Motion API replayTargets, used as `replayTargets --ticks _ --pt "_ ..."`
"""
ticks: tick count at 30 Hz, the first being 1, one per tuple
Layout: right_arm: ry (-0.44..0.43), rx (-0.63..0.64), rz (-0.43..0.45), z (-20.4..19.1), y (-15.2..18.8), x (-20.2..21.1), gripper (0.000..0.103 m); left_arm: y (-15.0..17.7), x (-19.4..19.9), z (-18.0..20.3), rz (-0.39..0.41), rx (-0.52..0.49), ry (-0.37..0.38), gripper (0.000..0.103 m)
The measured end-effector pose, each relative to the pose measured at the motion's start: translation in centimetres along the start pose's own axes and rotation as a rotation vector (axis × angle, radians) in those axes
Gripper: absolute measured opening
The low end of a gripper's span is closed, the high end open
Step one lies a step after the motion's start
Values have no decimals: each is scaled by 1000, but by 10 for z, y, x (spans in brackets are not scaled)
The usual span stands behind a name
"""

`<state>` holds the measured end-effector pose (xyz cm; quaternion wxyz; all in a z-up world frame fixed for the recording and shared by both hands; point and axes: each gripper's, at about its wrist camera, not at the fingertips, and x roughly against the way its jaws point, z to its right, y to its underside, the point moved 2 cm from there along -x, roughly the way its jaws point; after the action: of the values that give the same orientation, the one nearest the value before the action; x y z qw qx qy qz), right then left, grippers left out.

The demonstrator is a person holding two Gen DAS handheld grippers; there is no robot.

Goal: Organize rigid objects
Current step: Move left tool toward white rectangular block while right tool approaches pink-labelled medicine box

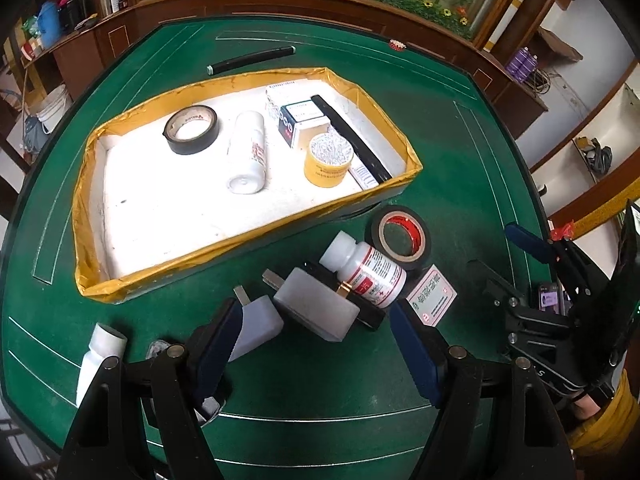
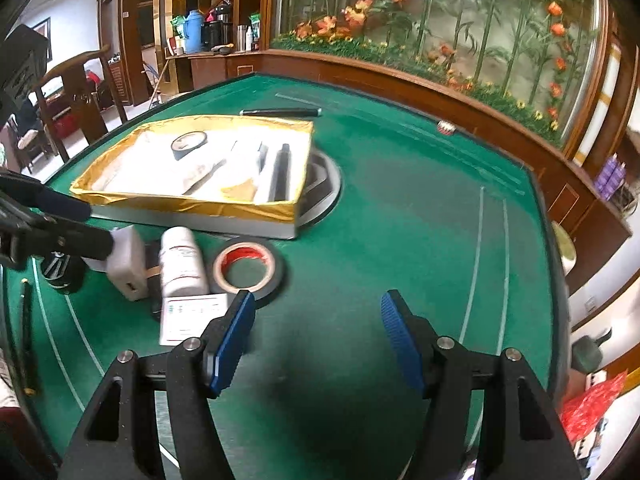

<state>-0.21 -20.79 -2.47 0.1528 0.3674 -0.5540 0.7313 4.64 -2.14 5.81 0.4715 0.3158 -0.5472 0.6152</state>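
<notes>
While both claws gape empty | white pill bottle (image 1: pixel 362 267), red-printed label; lying sideways

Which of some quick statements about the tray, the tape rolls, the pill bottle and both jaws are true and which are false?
1. The yellow-edged tray holds a black tape roll. True.
2. The tape roll with the red core lies inside the tray. False: it lies on the green table, outside the tray's near wall.
3. The white pill bottle with the red label stands upright. False: it lies on its side, resting on other items.
4. The right gripper has open jaws with nothing between them. True.
5. The left gripper is clamped on the grey charger. False: its jaws stand open on either side of it.
</notes>
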Motion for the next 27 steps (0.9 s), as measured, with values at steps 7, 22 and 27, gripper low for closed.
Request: replayTargets --ticks 7,22,27 --pt "136 33 -22 14 10 -11 65 7 -7 -12 -23 22 -4 79" --pt "112 21 -13 25 5 -11 66 5 -12 -3 -42 -29 -6 79" --pt "83 19 -28 16 1 -12 66 7 -12 0 -39 -47 -10 79"
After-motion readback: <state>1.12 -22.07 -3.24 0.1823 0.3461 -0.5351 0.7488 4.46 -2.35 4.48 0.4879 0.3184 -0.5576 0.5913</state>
